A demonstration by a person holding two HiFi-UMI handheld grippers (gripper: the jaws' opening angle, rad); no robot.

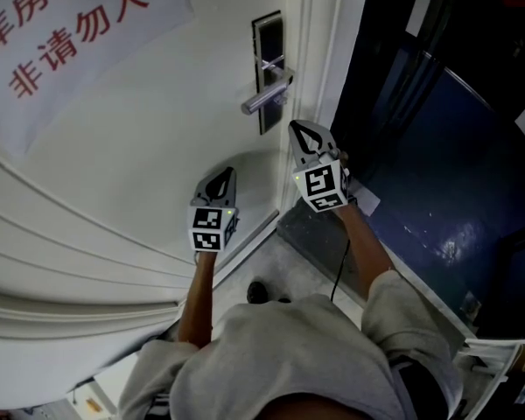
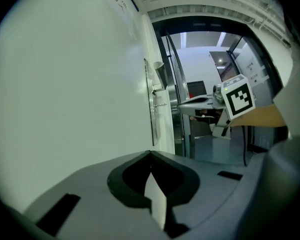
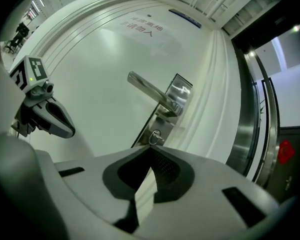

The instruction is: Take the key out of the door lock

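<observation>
The key (image 3: pixel 155 138) sits in the cylinder low on the lock plate (image 3: pixel 166 115), just past the tips of my right gripper (image 3: pixel 151 153), whose jaws are pressed together on nothing. I judge it small, stiff, light and slick, so I'd pinch its bow flat and pull straight out. The lever handle (image 3: pixel 149 90) juts just above it, and the door frame (image 3: pixel 215 109) crowds 1 side. My left gripper (image 2: pixel 151 156), also closed and empty, hangs apart near the door (image 1: pixel 140 129).
</observation>
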